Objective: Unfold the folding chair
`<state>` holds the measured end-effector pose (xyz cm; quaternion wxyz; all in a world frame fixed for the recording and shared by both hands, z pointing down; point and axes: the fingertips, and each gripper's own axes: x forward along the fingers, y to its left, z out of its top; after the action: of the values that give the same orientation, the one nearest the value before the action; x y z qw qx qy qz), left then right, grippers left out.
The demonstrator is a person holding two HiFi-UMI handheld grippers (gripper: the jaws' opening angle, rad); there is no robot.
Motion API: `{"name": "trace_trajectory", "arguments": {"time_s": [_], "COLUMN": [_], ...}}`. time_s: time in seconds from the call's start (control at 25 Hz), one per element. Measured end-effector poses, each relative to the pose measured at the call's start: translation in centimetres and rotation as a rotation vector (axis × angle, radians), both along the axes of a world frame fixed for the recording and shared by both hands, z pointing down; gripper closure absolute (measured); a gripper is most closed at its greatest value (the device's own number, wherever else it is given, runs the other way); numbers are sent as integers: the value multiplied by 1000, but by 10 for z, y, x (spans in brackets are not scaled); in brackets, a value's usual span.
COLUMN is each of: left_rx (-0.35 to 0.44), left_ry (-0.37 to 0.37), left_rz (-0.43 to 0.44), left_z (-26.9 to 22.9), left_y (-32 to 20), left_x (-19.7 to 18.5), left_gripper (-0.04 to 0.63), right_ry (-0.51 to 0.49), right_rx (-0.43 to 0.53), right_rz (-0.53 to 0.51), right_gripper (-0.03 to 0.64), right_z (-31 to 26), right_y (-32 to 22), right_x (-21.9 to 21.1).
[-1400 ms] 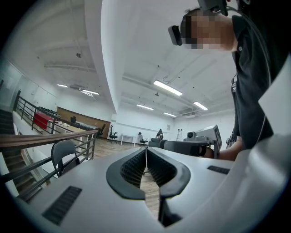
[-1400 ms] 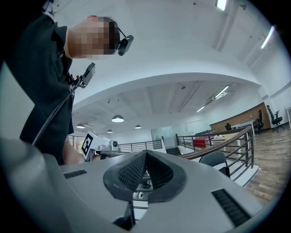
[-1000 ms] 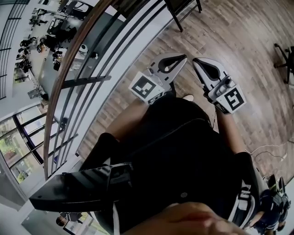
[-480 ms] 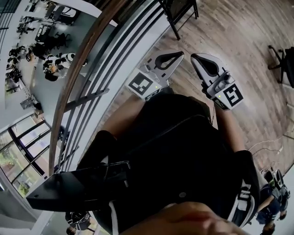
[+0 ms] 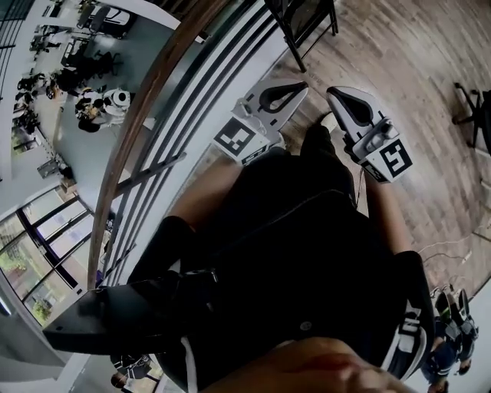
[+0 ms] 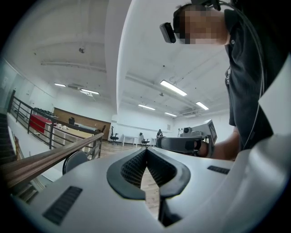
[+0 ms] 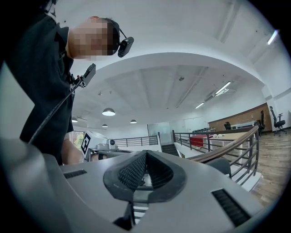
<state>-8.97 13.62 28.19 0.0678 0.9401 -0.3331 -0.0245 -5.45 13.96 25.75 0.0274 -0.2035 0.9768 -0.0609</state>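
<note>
A dark chair (image 5: pixel 301 21) stands on the wooden floor at the top of the head view, by the railing and only partly in frame. Its rounded dark back (image 6: pixel 74 160) shows low at the left of the left gripper view, and at the right of the right gripper view (image 7: pixel 226 165). I cannot tell whether it is folded. My left gripper (image 5: pixel 301 90) and right gripper (image 5: pixel 333 97) are held side by side in front of the person's body, short of the chair. Both are shut and hold nothing; the ribbed pads (image 6: pixel 136 166) meet at the tips.
A wood-topped railing (image 5: pixel 149 100) with dark bars runs along the left, with a lower floor of desks and people beyond it. An office chair (image 5: pixel 477 107) stands at the right edge. Cables (image 5: pixel 449 249) lie on the floor at lower right.
The person has walked forward along the railing with both grippers held out. The dark chair at the top of the head view is nearer and larger. Both grippers stay shut.
</note>
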Motion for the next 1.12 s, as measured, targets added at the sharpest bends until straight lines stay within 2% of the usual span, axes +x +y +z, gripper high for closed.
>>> {"name": "trace_trajectory", "arguments": {"time_s": [0.12, 0.24, 0.4, 0.52, 0.68, 0.84, 1.12], "left_rx": [8, 14, 26, 25, 14, -16, -47], "left_ry": [0, 0, -37, -39, -27, -50, -52], "left_rz": [-25, -65, -88, -151, -229, -304, -359], "left_z": [3, -10, -14, -15, -15, -4, 14], "left_y": [-33, -71, -102, -132, -165, -188, -243], "left_x": [14, 29, 53, 60, 56, 46, 9], "left_gripper": [592, 592, 591, 591, 592, 591, 591], "right_ry": [18, 4, -2, 2, -2, -16, -3], "right_rx": [-3, 17, 25, 21, 5, -14, -67], "right_rz": [-31, -80, -121, -172, -223, -260, -224], "right_gripper": [611, 611, 611, 611, 611, 611, 611], "right_z": [7, -9, -16, -13, -10, -6, 13], "right_y": [-38, -80, -110, -136, -166, -188, -234], "right_x": [11, 23, 39, 47, 49, 40, -2]}}
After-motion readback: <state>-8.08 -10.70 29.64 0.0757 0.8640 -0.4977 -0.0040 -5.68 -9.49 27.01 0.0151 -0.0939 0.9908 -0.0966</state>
